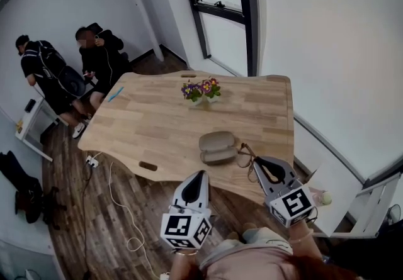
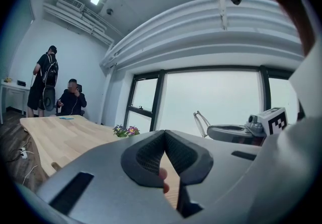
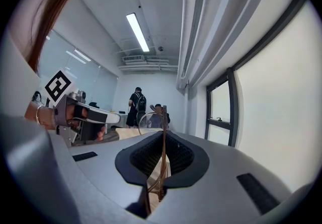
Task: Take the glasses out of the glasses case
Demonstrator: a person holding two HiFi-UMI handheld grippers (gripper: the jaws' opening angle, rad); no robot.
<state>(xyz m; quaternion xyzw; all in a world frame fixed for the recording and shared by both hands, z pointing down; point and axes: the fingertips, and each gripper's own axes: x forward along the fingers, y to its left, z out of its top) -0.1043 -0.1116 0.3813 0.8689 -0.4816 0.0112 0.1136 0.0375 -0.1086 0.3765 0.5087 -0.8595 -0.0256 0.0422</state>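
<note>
On one table [image 1: 151, 128], one glasses case [image 1: 218, 147]; one glasses [image 1: 244, 156] in right gripper [image 1: 259, 163].

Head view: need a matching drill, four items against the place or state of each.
1 glasses
2 glasses case
3 left gripper
4 flowers

A shut, nothing held
B lying near the table's front edge, free of both grippers
C on the table's far half
D pinched in the right gripper

Pairs: 1-D, 2-B, 3-A, 4-C
</note>
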